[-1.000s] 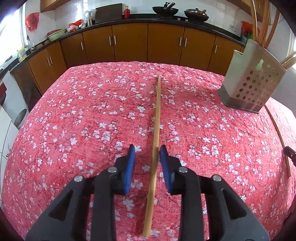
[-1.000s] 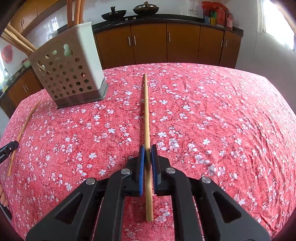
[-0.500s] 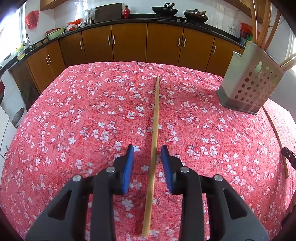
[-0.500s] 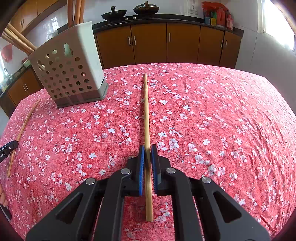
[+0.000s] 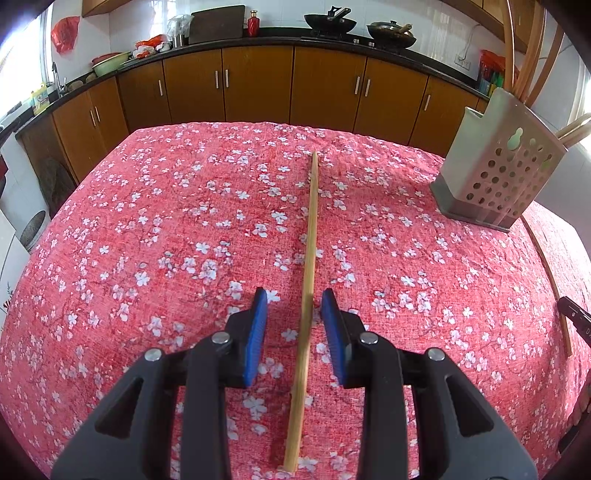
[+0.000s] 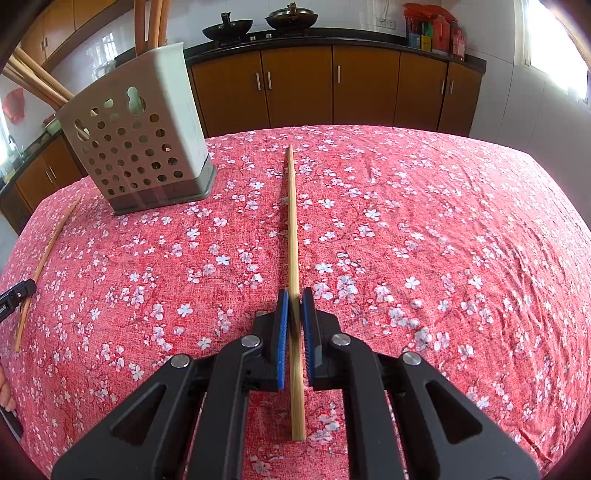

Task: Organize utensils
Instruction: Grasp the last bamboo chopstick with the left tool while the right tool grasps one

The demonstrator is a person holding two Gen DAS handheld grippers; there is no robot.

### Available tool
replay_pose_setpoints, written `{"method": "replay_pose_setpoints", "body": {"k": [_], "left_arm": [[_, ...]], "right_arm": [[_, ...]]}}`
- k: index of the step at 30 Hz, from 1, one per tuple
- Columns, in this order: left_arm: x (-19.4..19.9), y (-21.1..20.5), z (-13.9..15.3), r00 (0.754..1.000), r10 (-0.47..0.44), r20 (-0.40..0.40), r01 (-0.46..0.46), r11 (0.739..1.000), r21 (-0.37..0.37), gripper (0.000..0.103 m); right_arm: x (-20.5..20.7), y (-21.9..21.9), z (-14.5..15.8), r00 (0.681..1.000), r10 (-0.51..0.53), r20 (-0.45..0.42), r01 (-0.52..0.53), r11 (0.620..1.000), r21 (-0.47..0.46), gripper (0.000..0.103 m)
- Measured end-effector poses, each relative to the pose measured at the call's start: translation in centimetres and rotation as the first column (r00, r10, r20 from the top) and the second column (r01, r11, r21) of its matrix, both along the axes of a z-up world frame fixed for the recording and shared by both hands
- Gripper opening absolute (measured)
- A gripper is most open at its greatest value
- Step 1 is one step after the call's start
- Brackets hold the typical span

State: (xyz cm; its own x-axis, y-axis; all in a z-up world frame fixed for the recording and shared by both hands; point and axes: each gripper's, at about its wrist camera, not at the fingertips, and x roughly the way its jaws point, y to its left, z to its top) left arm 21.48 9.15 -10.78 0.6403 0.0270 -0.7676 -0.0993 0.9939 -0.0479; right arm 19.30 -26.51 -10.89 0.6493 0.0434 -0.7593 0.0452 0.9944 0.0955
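Observation:
A bamboo chopstick (image 5: pixel 309 258) lies on the red floral tablecloth (image 5: pixel 147 240), running away from me between the blue pads of my left gripper (image 5: pixel 293 299). That gripper is open, with a gap on both sides of the stick. My right gripper (image 6: pixel 294 295) is shut on a second chopstick (image 6: pixel 291 221), which points straight ahead along the cloth. A grey perforated utensil holder (image 5: pixel 502 177) (image 6: pixel 136 147) stands at the far side with several wooden sticks upright in it. Each view shows the other gripper's chopstick (image 5: pixel 546 273) (image 6: pixel 44 266) at its edge.
Brown kitchen cabinets (image 5: pixel 258 88) and a dark counter with woks (image 6: pixel 258 26) run behind the table. The cloth drops off at the table's far and side edges. Part of a person's hand (image 6: pixel 5 391) shows at the left edge of the right wrist view.

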Motion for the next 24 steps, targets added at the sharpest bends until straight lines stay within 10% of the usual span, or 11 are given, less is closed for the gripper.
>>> {"method": "replay_pose_setpoints", "body": {"k": [24], "left_arm": [[-1.0, -1.3, -0.1, 0.998, -0.055, -0.014, 0.055, 0.996, 0.064, 0.023]], "right_arm": [[-0.1, 0.0, 0.0, 1.0, -0.003, 0.001, 0.003, 1.0, 0.007, 0.009]]}}
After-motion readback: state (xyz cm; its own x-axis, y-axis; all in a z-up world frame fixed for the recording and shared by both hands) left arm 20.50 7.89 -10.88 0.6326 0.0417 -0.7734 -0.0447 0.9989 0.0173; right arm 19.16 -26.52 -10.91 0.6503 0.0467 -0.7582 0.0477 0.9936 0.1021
